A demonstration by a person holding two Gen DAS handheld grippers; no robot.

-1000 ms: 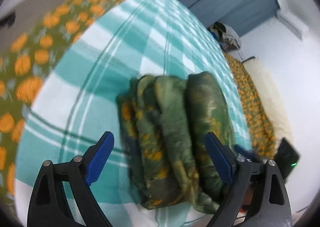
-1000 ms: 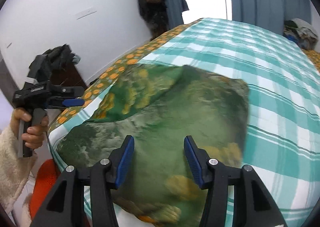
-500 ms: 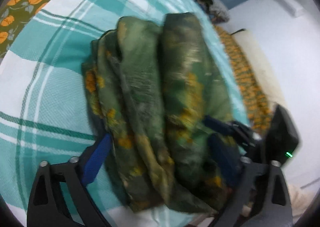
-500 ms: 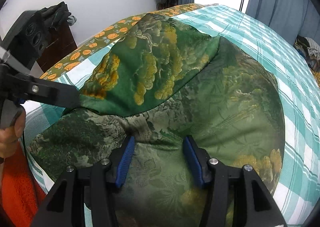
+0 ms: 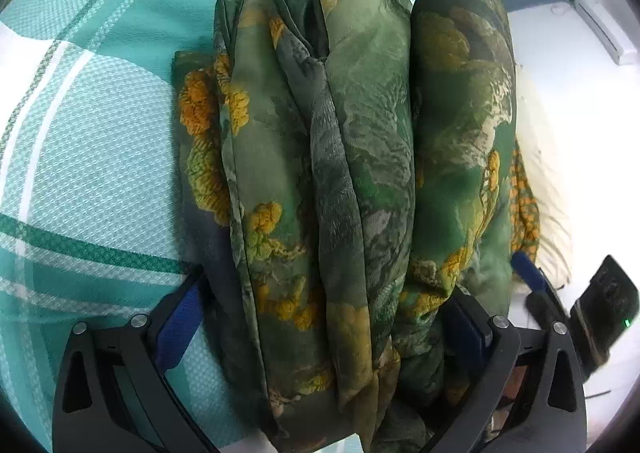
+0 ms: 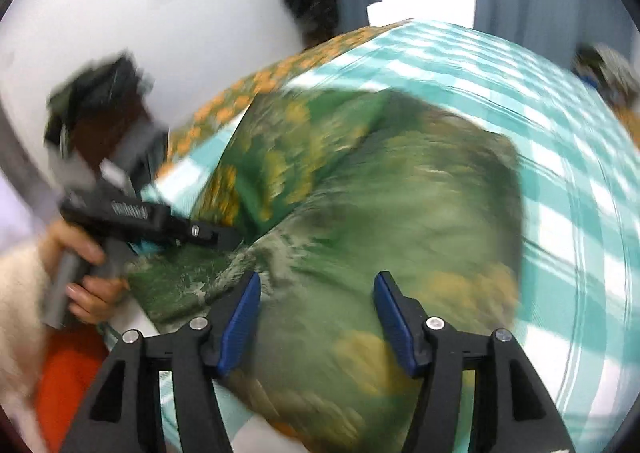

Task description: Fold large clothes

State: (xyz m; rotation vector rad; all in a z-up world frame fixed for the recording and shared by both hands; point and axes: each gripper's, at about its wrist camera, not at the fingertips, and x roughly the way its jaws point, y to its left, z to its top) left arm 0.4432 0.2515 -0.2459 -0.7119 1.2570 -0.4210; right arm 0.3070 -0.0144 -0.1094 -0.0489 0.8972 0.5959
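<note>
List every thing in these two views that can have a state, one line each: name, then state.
green floral garment: folded into a thick stack, lying on the bed.
checked bedsheet: spread flat under the garment.
left tool: wide open, straddling the stack's near end.
right tool: opening, above the garment, nothing gripped.

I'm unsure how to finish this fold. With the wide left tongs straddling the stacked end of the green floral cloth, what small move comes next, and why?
Probably close the left tongs on the folded green and orange floral cloth. They stand wide with the layered end between them, not yet pinched, while the right tongs are opening above it on the teal checked bedsheet.
</note>
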